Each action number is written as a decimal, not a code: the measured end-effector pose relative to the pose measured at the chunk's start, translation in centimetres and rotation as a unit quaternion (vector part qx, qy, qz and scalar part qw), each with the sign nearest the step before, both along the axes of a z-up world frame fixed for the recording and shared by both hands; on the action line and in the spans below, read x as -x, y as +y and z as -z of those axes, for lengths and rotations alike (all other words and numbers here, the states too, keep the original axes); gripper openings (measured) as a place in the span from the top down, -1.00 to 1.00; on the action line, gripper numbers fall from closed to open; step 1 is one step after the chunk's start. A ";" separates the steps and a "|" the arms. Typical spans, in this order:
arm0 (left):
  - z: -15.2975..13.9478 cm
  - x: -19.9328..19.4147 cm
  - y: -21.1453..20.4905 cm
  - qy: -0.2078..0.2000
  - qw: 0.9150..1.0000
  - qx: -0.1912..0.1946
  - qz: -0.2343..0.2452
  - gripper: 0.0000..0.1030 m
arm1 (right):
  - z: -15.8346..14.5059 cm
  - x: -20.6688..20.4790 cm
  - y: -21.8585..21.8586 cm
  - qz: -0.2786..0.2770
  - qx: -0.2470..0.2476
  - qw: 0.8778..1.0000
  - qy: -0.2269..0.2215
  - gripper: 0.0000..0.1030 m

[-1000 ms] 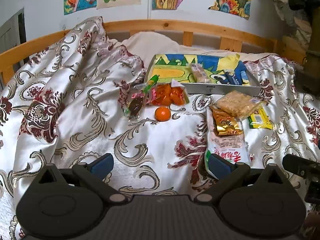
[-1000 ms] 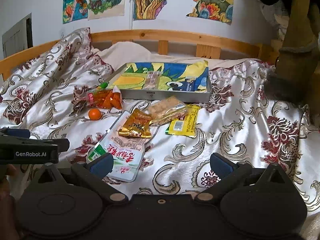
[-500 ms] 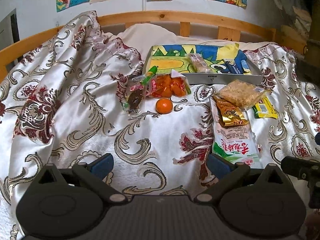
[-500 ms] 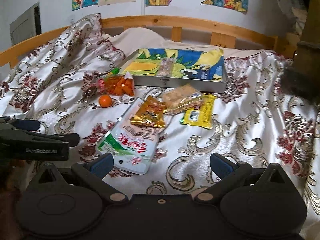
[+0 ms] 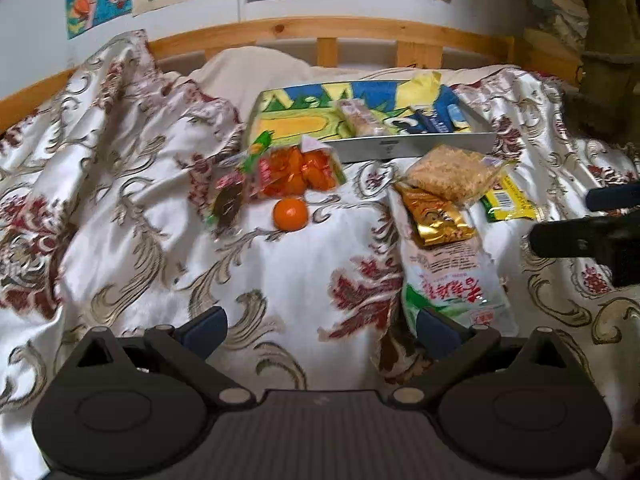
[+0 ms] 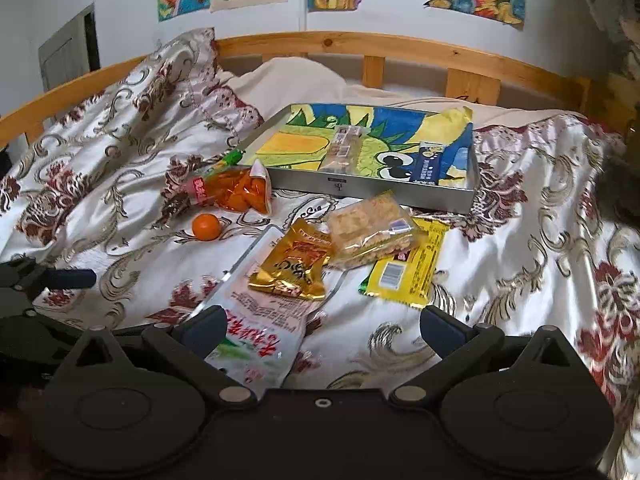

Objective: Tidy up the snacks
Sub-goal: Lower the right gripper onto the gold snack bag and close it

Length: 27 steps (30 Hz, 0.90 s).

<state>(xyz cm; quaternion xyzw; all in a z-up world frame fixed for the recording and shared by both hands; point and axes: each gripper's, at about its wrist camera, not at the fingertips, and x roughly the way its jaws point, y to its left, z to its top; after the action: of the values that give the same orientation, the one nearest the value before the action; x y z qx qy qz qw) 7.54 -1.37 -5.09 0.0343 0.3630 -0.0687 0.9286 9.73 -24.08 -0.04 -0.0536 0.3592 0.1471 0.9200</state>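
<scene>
Snacks lie scattered on a patterned bedspread in front of a grey tray (image 6: 400, 198) (image 5: 440, 145) lined with a colourful drawing. In the tray lie a clear wrapped bar (image 6: 344, 148) and a blue packet (image 6: 426, 162). On the cover: a small orange (image 5: 291, 213) (image 6: 206, 226), an orange-filled bag (image 5: 298, 170) (image 6: 240, 190), a gold pouch (image 6: 294, 266) (image 5: 434, 218), a cracker pack (image 6: 374, 230) (image 5: 454, 172), a yellow packet (image 6: 404, 274) and a big white-green bag (image 5: 452, 280) (image 6: 256, 320). My left gripper (image 5: 320, 326) and right gripper (image 6: 320, 326) are both open and empty, hovering near the big bag.
A wooden bed rail (image 6: 400, 50) curves behind the bedding, with drawings on the wall above. The cover bunches into high folds (image 5: 120, 100) at left. Each gripper shows at the edge of the other's view. Dark clothing (image 5: 608, 60) hangs at right.
Both grippers have moved forward toward the snacks, which now look larger and nearer. The right gripper's left finger now sits over the big white-green bag. Jaws stayed open.
</scene>
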 end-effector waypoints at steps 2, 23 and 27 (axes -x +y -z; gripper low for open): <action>-0.1 -0.5 -0.1 -0.001 1.000 0.006 0.009 -0.99 | 0.2 -0.8 0.0 -0.009 0.008 1.000 0.001 -0.99; -0.7 -5.3 -0.7 -0.014 0.996 0.038 0.077 -0.80 | 5.6 -3.2 3.8 -0.237 0.216 0.931 -0.175 -0.83; -0.6 -5.6 -0.9 -0.003 0.995 0.051 0.086 -0.59 | 7.0 -3.5 4.8 -0.254 0.239 0.919 -0.186 -0.67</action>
<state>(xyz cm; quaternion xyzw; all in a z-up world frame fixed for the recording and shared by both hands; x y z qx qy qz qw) 13.11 -2.29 -4.45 0.0186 0.3516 -0.1664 0.9211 13.22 -19.31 -7.02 -0.3876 0.1808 0.2728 0.8617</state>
